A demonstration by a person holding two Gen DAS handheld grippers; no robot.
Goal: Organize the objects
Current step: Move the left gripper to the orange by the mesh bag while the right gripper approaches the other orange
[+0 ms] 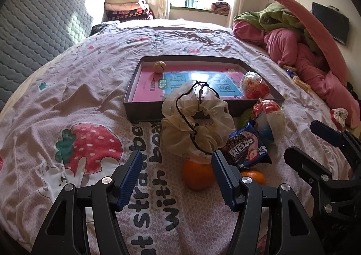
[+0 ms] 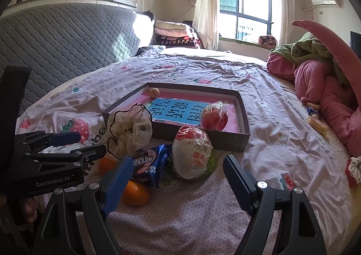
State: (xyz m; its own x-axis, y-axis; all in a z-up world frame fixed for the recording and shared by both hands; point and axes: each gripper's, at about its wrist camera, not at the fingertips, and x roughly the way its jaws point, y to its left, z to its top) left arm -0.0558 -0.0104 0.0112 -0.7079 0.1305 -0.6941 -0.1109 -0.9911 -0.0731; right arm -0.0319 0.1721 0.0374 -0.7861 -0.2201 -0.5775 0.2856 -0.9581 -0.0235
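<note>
Hovering over a snack pile on the bed — both grippers wide open, holding nothing.
Left gripper (image 1: 174,162) sits above an orange (image 1: 197,175) and cream scrunchie (image 1: 196,124); right gripper (image 2: 177,169) faces the wrapped bun (image 2: 191,155) — shallow box (image 2: 243,119) just behind.

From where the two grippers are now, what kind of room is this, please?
Very likely a home bedroom: a bed with a strawberry-print bedsheet, a quilted grey headboard, and folded blankets stacked near a curtained window.
</note>
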